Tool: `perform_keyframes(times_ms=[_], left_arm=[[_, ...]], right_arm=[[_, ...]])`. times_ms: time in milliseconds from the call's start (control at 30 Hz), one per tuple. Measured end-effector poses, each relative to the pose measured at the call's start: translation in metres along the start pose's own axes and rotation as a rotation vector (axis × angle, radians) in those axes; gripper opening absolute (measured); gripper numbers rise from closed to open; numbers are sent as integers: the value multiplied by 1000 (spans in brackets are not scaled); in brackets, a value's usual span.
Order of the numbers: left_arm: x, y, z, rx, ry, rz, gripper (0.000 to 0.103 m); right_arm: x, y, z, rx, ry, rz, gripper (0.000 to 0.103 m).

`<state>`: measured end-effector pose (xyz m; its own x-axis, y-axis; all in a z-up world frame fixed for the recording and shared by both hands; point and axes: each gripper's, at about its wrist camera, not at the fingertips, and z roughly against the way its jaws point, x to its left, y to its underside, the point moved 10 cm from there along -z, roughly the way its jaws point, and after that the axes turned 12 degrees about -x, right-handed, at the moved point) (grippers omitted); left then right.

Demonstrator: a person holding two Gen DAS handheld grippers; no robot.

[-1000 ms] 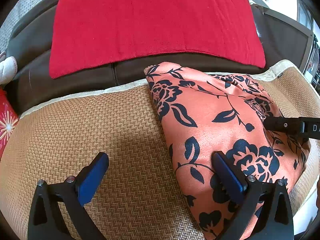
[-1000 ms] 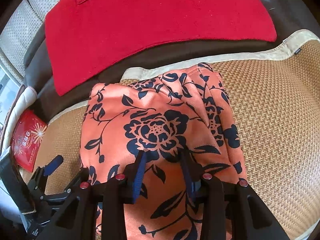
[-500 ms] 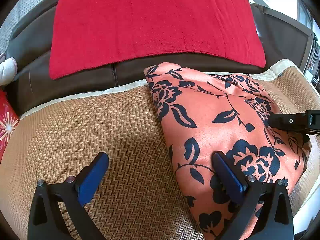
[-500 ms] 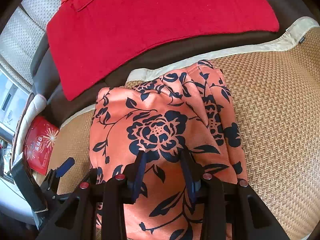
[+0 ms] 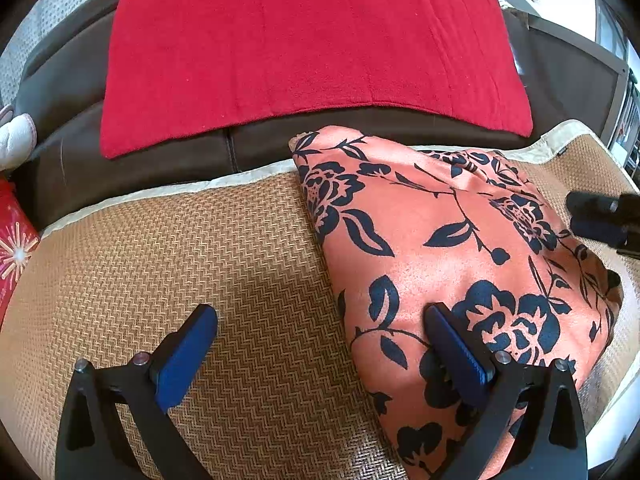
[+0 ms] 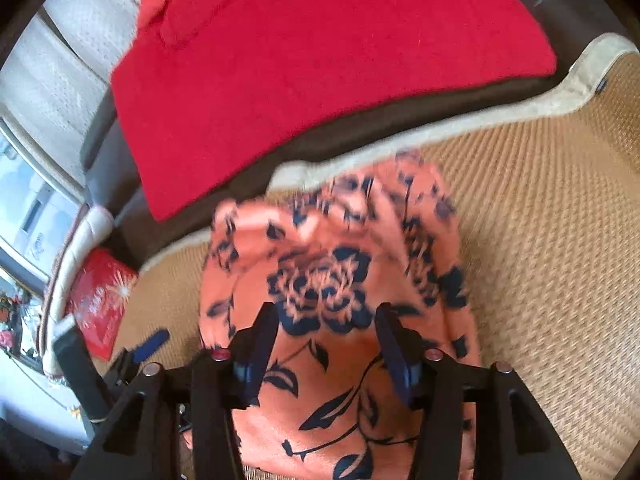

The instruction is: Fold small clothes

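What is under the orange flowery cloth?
The orange flowery cloth lies folded on a woven straw mat, which shows all around it. The mat sits on a brown sofa. Whether anything is tucked beneath the cloth stays hidden.

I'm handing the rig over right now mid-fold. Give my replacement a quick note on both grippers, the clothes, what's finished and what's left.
Left gripper: open wide, low over the woven mat, one finger on the floral garment's edge, gripping nothing.
Right gripper: jaws have just been opening above the garment; nothing pinched.
Floral garment: folded into a compact bundle on the mat, against the sofa back.
Red cloth: spread flat on the sofa back, untouched.
Left: check the bundle is tidy, withdraw both grippers.
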<state>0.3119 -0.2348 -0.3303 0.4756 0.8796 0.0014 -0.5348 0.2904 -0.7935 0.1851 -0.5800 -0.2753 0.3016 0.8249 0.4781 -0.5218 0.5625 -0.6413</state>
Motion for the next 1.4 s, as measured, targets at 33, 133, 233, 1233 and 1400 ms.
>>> perform_keyframes(times_ms=[33, 133, 233, 1233, 1400], left_arm=[[1, 0, 0, 5, 11, 13, 103], [2, -2, -1, 49, 131, 111, 103], [5, -3, -2, 94, 282, 264, 103], [-63, 2, -39, 266, 546, 442, 103], [-74, 0, -42, 246, 531, 409, 96]], right_arm=[[-4, -5, 5, -22, -1, -13, 58], [-25, -18, 16, -67, 4, -77, 63], [-57, -24, 23, -77, 26, -169, 71], [-19, 17, -46, 100, -230, -212, 77], [6, 22, -59, 105, -190, -174, 65]])
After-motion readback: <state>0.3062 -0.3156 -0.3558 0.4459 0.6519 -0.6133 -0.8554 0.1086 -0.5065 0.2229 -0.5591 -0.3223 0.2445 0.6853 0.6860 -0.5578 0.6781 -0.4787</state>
